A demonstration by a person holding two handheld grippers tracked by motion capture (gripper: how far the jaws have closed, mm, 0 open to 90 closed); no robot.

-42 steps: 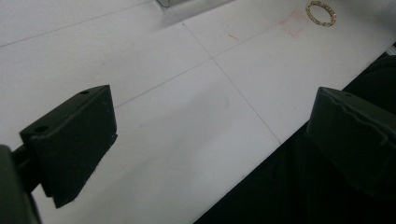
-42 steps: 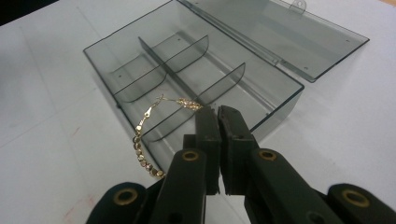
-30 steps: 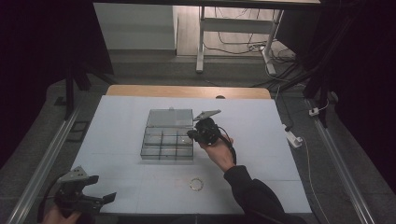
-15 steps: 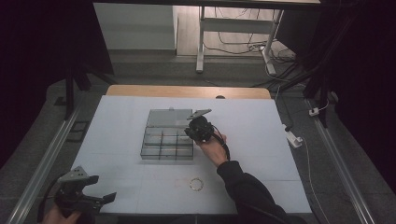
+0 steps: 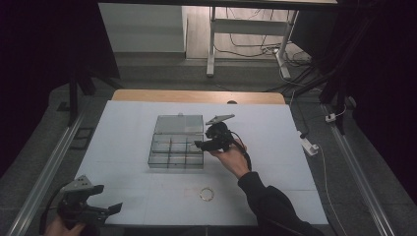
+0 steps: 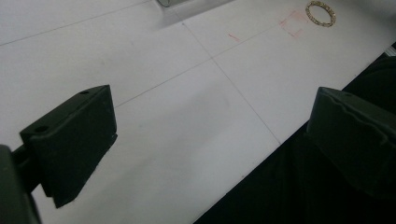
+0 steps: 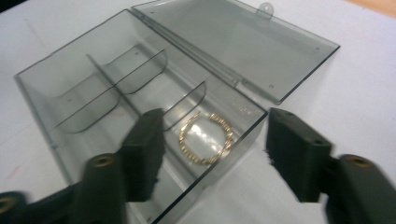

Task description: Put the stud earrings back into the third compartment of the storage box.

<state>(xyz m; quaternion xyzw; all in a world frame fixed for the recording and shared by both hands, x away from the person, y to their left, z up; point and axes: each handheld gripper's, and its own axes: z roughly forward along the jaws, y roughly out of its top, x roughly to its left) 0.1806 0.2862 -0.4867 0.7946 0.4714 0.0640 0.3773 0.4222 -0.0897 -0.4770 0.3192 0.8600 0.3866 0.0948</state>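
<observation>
White paper is covering the table point(image 5: 123, 147), with dark floor and cables lying beyond its far edge. At the middle a clear divided box point(image 5: 177, 147) is sitting with its lid point(image 7: 243, 46) thrown back flat on the paper. One gold bracelet point(image 7: 206, 138) is lying in the compartment at the box's corner nearest the right gripper point(image 7: 215, 154), flat on the bottom. That gripper's jaws have just been opening, and they are now standing apart on either side of the corner, one inside the wall and one outside, with nothing pressed between the pads; the bracelet is resting below them, free. From above, the right gripper point(image 5: 209, 143) is hanging at the box's right edge.

A second gold ring-shaped bracelet point(image 5: 207, 193) is waiting on the bare paper nearer the person, well apart from the box and just beside faint red marks. The left gripper point(image 5: 93, 211) is resting at the near left corner of the table, jaws spread wide and empty.

So, as I am judging it, one piece is stowed and let go; the other is yet to be picked up and boxed, the remaining compartments are looking empty, and the lid is not yet closed.
</observation>
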